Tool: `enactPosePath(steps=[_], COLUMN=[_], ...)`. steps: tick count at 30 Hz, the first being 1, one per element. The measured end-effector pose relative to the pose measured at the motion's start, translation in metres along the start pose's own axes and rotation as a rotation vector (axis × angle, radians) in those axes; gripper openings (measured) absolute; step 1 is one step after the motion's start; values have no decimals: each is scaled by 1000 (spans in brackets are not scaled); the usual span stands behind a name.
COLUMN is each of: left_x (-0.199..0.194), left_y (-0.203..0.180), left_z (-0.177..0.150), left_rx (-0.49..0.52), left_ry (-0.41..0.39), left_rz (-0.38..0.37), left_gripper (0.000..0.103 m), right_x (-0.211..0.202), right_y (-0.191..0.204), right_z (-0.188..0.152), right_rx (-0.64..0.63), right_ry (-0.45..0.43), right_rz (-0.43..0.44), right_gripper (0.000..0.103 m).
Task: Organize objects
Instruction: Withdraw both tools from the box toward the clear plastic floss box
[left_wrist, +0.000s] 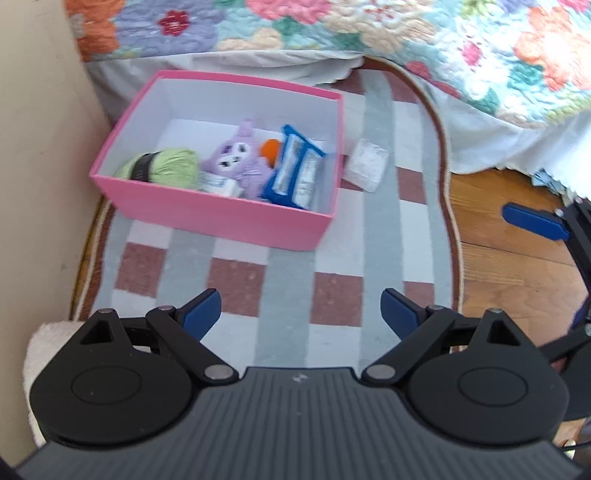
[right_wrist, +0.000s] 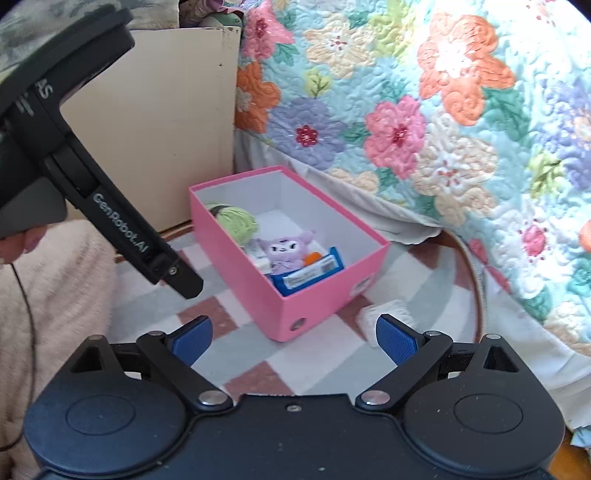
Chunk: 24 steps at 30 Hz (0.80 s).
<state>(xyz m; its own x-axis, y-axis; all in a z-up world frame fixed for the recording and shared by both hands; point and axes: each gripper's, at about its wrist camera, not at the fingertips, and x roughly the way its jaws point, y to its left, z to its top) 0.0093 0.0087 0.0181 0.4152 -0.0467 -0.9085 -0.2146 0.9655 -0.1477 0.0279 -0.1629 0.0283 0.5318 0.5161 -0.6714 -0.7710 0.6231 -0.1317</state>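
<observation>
Holding both claws low over the checked rug, the person looks ready for the last pick. The left gripper is spread wide with nothing between its blue pads. The right gripper is spread wide too, and it holds nothing.

Just past the right claw lies a small clear packet on the rug. It sits right beside the short wall of the pink box, and I cannot tell if it touches it. It looks like the only thing left outside, so I think it goes in next.

To do this well, the right claw should come down straight over the packet, one pad on each side, then squeeze softly. The packet looks soft and crinkly, so a hard squeeze may squash it. It also sits close to the box, so a pad could bump the wall and push the box away.

Inside the box are a green yarn ball, a purple plush toy, something orange and a blue wipes pack. The far end of the box floor looks bare, so that is a good drop spot.

Behind it all hangs a flowery quilt on the bed.
</observation>
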Motion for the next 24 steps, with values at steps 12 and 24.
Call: enactPosePath(steps=[12,24], left_x=[27,87], left_y=[-42,-89], left_z=[26,74], left_rx=[36,130], left_ry=[-59,-114], left_rz=[-134,-136], left_gripper=[94,63], right_x=[15,65], right_y=[-17,-65], right_z=[-22,-41], right_rx=[-95,22], right_ry=[-70,-129], right_rz=[-106,-160], right_gripper=[97,97])
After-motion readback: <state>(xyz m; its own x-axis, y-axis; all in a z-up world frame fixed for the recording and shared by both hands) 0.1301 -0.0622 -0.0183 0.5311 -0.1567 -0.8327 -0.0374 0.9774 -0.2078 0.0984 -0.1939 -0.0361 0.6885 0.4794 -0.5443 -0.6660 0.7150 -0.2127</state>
